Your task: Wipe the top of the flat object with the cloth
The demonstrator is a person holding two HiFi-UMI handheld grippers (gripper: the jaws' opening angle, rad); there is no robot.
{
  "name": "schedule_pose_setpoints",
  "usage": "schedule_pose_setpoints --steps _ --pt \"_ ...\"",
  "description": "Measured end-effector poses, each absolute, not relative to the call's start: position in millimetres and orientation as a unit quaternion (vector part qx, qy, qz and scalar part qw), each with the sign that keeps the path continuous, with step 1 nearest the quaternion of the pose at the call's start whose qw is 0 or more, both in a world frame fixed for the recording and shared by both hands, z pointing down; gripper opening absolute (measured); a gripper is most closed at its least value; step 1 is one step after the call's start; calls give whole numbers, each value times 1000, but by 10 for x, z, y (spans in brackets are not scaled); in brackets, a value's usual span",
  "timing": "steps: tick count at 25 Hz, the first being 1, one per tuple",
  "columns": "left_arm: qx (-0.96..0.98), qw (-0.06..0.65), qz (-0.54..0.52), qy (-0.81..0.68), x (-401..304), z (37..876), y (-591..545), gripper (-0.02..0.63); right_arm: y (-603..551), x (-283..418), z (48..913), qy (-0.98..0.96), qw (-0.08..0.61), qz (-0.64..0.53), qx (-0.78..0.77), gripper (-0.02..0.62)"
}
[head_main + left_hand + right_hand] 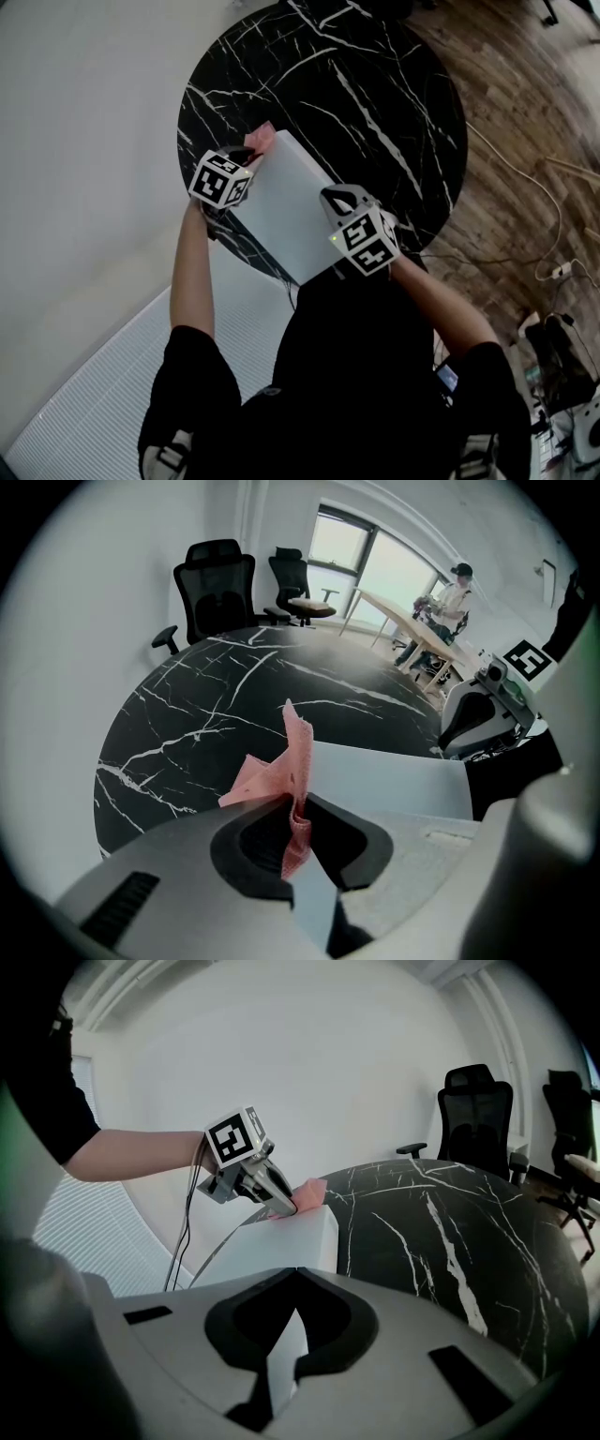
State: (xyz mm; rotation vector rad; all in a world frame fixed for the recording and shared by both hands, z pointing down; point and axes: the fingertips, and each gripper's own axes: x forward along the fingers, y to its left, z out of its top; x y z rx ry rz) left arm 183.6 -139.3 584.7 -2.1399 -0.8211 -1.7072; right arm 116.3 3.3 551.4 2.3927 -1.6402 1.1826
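Cloth first: pink, crumpled, pinched tight between the jaws of the left tool, with a loose flap sticking up past the tips. Same story in the head view, where that tool points steeply down at the far left corner of the flat object. Pink bunched right on that corner and poking out a bit over the edge.

As for the flat object itself: white, rectangular, a plain slab lying flat on the round black table with white marble veins. Set at a diagonal, on the side of the table nearest the person. Near corner hidden behind the person's dark top, so no telling whether it hangs over the rim.

Right tool down at the opposite end, at the slab's near right edge, well apart from the cloth. Jaws pressed together, tips meeting. Can't tell whether actually touching the slab or just above it. Nothing visibly pinched there, only white slab showing through the gap lower down.

Bare forearm running up to the left tool along the table's left side.

Background stuff: two black office chairs past the far rim of the table, and a person sitting at a long pale desk by the window, way off. Wooden floor to the right of the table, with cables trailing across it.
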Motion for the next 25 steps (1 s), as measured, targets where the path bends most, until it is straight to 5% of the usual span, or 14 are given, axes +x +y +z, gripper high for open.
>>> schedule_pose_setpoints --steps 14,19,20,22,25 --pt "-744 151 -585 -284 1999 5852 -1261 29 150 1324 5539 -523 2 369 769 -6" --pt "-757 228 -535 -297 2122 5570 -1252 29 98 1723 5254 -571 46 287 768 -5" --pt "-757 249 -520 -308 2139 5488 -1221 29 73 1808 5190 -584 62 272 762 9" --pt "-748 292 -489 -339 2142 5339 -1130 29 6 1952 5080 -613 96 249 743 168" --pt "-725 340 -446 -400 2053 5140 -925 29 -133 2051 4949 -659 144 222 704 228"
